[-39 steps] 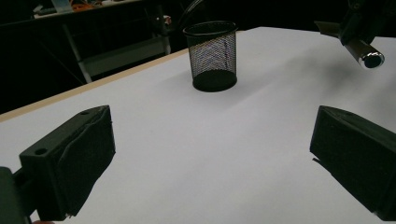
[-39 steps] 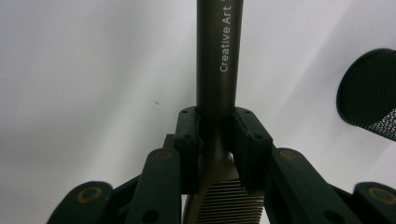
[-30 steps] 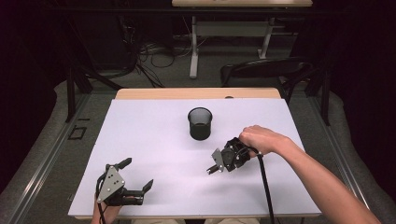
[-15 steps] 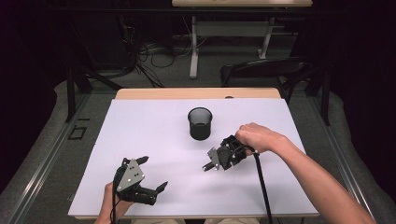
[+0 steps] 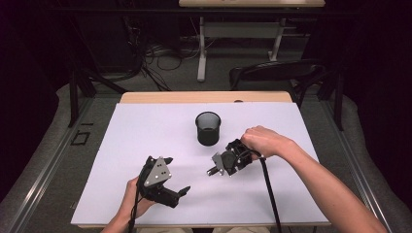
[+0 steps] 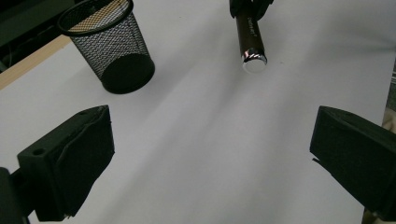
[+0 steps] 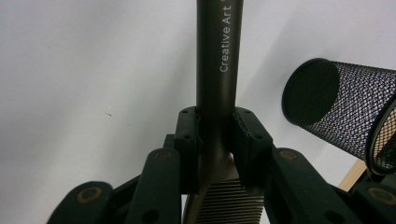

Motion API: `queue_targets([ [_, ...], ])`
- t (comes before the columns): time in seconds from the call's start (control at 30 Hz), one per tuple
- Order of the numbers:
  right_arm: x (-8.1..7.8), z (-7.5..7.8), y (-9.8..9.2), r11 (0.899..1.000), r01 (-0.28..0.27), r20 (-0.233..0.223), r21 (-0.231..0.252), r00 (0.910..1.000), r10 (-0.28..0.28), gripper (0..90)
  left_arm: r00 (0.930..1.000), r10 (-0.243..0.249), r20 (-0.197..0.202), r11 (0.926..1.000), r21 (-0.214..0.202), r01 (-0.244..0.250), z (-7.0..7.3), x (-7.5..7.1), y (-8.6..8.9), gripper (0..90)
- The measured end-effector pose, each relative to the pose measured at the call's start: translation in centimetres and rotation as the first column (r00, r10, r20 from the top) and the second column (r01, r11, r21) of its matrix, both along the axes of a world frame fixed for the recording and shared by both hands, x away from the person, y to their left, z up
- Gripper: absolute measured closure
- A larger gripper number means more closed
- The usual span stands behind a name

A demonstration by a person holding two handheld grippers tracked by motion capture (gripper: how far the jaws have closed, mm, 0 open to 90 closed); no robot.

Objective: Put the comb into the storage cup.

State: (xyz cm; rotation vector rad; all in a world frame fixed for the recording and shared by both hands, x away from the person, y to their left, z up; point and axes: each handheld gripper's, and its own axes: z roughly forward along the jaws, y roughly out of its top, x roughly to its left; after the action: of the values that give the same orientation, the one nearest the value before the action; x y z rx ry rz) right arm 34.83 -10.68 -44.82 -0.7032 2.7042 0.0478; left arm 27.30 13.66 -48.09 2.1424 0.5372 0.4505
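Gripping one marker (image 7: pixel 218 70), one mesh cup (image 5: pixel 208 128) near

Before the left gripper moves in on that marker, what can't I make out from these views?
- Marker: right gripper view, far end cut off by the top edge; print partly cropped.
- Marker's rear end: left gripper view, hidden by the right gripper.
- Mesh cup: high view, inside too dark to tell.
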Motion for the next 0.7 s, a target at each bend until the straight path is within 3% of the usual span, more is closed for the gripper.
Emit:
queue_targets([
  [0.4, 0.2, 0.1, 0.6, 1.0, -0.004, 0.014, 0.009, 0.9999, 0.004, 73.1, 0.9992, -0.039, -0.011, 0.999, 0.023, 0.039, 0.1, 1.3, -2.4, 0.0],
  [0.7, 0.2, 0.2, 1.1, 1.0, -0.015, 0.016, 0.022, 0.9998, 0.014, 73.2, 0.9986, -0.053, 0.002, 0.998, 0.035, 0.053, -0.2, 2.0, -3.5, 0.0],
])
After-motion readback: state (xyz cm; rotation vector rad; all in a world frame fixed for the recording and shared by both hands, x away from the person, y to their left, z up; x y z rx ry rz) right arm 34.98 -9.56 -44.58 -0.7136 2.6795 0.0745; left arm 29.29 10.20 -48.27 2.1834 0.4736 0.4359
